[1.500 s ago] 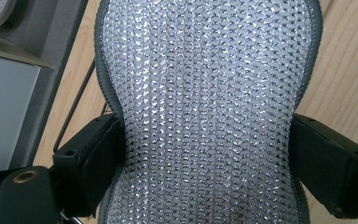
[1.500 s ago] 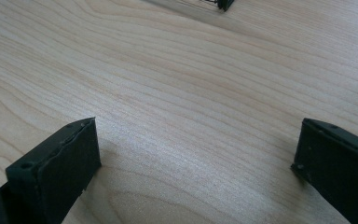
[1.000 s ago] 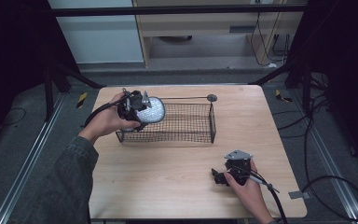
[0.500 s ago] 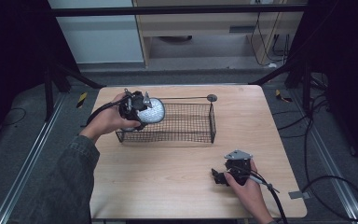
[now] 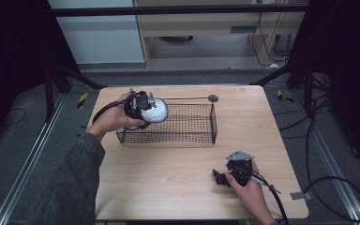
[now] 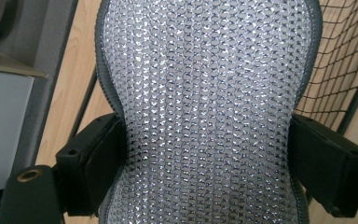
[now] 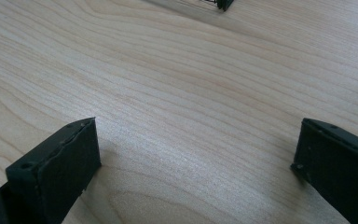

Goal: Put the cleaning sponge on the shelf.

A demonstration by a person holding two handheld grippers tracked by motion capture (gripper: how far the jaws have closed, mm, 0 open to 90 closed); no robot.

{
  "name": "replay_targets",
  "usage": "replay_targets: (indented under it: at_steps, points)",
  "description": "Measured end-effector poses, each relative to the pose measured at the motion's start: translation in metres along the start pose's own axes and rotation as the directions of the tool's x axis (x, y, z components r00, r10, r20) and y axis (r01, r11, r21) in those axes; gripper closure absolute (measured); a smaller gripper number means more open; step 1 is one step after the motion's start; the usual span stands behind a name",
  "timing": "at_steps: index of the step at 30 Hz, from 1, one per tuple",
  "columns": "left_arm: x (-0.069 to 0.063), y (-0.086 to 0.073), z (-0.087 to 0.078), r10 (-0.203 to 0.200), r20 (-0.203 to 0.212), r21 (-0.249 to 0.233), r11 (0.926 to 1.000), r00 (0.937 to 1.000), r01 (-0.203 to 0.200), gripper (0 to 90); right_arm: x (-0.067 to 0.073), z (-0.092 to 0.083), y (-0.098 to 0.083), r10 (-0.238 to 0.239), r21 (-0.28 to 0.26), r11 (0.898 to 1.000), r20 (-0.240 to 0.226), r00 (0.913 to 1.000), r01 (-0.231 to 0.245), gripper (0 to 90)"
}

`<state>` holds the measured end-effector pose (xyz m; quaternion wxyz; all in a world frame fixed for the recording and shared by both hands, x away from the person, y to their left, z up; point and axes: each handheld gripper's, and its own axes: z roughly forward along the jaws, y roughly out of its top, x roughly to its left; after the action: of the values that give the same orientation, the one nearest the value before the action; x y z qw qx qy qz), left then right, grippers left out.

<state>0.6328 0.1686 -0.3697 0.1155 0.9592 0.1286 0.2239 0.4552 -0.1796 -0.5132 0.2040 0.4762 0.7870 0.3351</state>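
Observation:
A silver, glittery mesh sponge (image 5: 154, 111) with a grey seam is pinched at its waist by my left gripper (image 5: 140, 105), which is shut on it. It hangs over the left end of the black wire basket (image 5: 187, 124). In the left gripper view the sponge (image 6: 205, 93) bulges above and below the black pads (image 6: 98, 154) of my left gripper (image 6: 209, 158), and the basket's mesh (image 6: 340, 70) lies behind at the right. My right gripper (image 5: 219, 177) rests on the table near the front right. In the right gripper view my right gripper (image 7: 191, 163) is open, with bare wood between its jaws.
The light wooden table (image 5: 168, 178) has free room in front of the basket. A small round grey disc (image 5: 213, 98) lies behind the basket's far right corner. The basket's corner (image 7: 221, 3) peeks in at the top of the right gripper view. Dark floor and cables surround the table.
My left hand has eased the sponge slightly lower and toward the basket. The right hand has stayed put.

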Motion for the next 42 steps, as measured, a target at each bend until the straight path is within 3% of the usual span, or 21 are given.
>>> replay_targets:
  at_steps: [5,16,25,32,38,42]
  points:
    - [0.005,0.0,0.001,-0.012,0.017,-0.004,0.9999,0.9998,0.013,13.9,0.0,0.0,0.0,0.002,0.0,1.0,0.0,1.0,-0.002,0.5]
    - [0.0,0.001,0.006,0.003,0.042,0.013,0.9999,0.9991,-0.003,13.8,0.0,0.0,0.0,-0.002,0.0,1.0,0.001,1.0,0.002,0.5]
    - [0.001,0.0,0.012,-0.015,0.057,0.006,0.9999,0.9983,0.014,13.0,0.0,-0.001,0.0,-0.002,0.0,1.0,0.001,1.0,0.002,0.5]
    - [0.004,-0.004,0.011,-0.071,0.06,-0.014,0.9973,0.9957,0.072,7.3,0.0,-0.001,0.0,-0.001,0.0,1.0,0.001,1.0,0.001,0.5]
    - [0.004,-0.006,0.012,-0.097,0.08,-0.025,0.9948,0.9921,0.099,3.8,0.0,0.0,0.0,-0.002,-0.001,1.0,0.001,1.0,0.002,0.5]
    - [0.005,-0.006,0.011,-0.114,0.068,-0.038,0.9925,0.9912,0.116,3.9,0.0,-0.001,0.0,-0.002,-0.001,1.0,0.001,1.0,0.002,0.5]
